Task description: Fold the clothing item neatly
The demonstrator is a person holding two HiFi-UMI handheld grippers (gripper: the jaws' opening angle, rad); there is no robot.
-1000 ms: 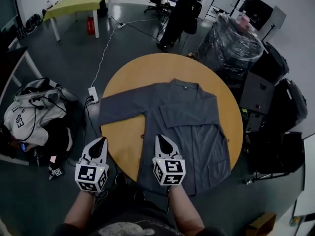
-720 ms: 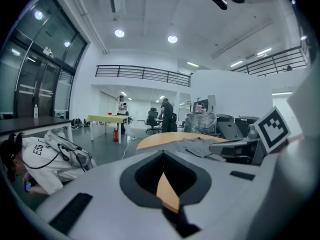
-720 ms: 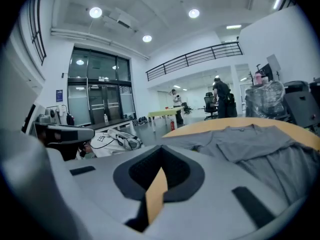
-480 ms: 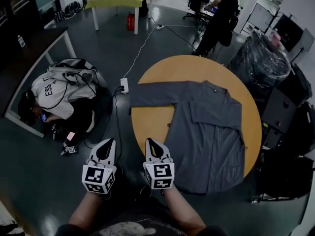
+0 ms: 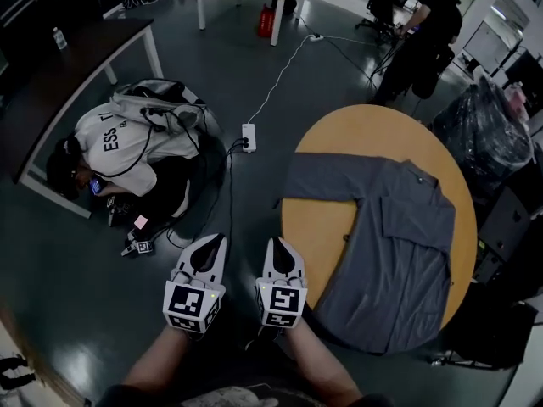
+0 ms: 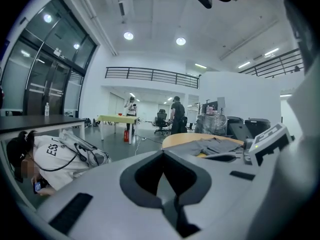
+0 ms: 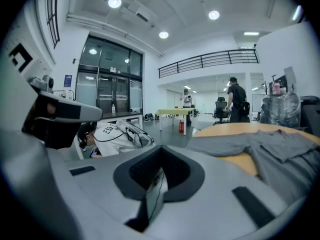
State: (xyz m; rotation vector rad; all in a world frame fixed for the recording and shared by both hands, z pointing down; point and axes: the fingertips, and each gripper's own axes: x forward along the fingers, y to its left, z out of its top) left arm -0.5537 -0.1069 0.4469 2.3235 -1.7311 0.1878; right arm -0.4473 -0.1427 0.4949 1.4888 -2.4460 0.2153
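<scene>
Pinching on nothing, the left claw [image 5: 214,246] and the right claw [image 5: 278,248] both have their jaws pressed together and empty. They are held side by side above the floor [image 5: 85,295], the right one near the rim of the round wooden surface [image 5: 365,134] but not over it.

The shirt [image 5: 399,261] lies spread on that surface, well apart from the left claw and a short reach from the right. It looks like thin woven cloth, so I would expect it to be light, limp and quick to sag wherever it is lifted (it will not hold a crease unless it is laid flat and smoothed). On smooth wood it will probably slide rather than catch, so a tug at one corner may drag the whole garment.

The best places to pinch seem to be the end of the outstretched sleeve [image 5: 305,181] and the shoulder seam beside it, then the corners of the hem [image 5: 365,333].

It is plain grey with a buttoned front. The collar [image 5: 420,176] sits at the far side. One sleeve reaches out toward the left rim, and the other sleeve [image 5: 416,219] is already laid across the chest. The hem droops a little over the near edge.
</scene>
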